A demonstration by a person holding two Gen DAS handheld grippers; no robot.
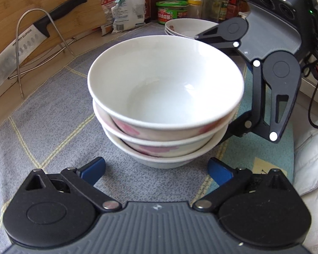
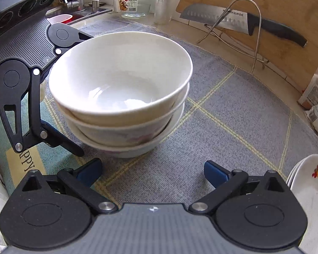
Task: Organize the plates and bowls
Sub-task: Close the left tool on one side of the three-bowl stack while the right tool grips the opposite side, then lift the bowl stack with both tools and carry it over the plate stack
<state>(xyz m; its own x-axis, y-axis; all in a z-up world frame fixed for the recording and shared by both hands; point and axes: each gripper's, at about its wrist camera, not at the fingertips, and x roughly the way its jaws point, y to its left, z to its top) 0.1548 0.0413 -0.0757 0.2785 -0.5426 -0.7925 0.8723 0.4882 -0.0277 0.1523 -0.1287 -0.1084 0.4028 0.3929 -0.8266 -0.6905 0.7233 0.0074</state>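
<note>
Left wrist view looks down on a stack of three white bowls with pink floral marks on their outer walls, nested one in another and standing upright on a grey checked cloth spread over the counter. The left gripper hangs just short of the stack, its jaws spread wide with nothing between the blue pads; the lowest bowl sits just beyond the fingertips, apart from them. Right of the stack is the right gripper, close beside the bowls' rims; whether it touches them cannot be told from here. Behind the stack lie shallow white plates, stacked. At the left, a kitchen knife leans in a wire rack against a wooden cutting board.

From the right wrist view, the right gripper is also spread wide and empty, the bowl stack just ahead of its pads. The left gripper sits at the stack's left side. The plates show at the lower right edge.
</note>
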